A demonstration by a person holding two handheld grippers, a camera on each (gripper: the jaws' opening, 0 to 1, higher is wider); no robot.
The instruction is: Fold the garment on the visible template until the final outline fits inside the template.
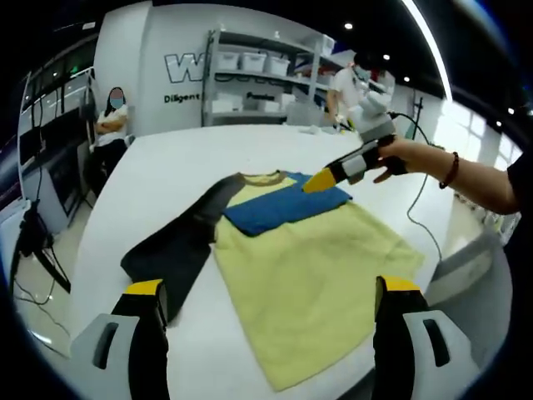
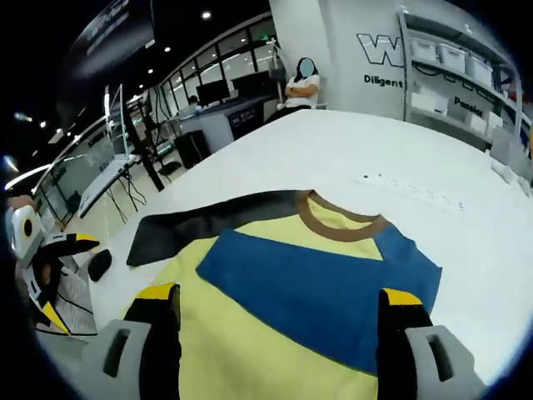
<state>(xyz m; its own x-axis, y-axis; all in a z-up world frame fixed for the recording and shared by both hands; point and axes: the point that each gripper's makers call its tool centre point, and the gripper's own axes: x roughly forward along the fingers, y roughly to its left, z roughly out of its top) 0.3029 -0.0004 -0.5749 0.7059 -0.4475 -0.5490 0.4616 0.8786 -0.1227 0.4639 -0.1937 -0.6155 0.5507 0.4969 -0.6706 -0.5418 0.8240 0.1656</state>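
left gripper [image 1: 271,312]: two black jaws tipped with yellow pads, mounted on pale grey housings with dark slots.
right gripper [image 2: 279,321]: the same build is seen, black jaws, yellow tips, grey bases; in the left gripper view a yellow tip, black body and trailing black cable are shown.
hand [image 1: 405,156]: a dark beaded bracelet is worn at the wrist.

Left gripper [image 1: 269,308]: jaws spread wide, nothing between. Right gripper [image 2: 279,317]: jaws likewise parted, seemingly empty; held in the person's outstretched right hand [image 1: 398,155].
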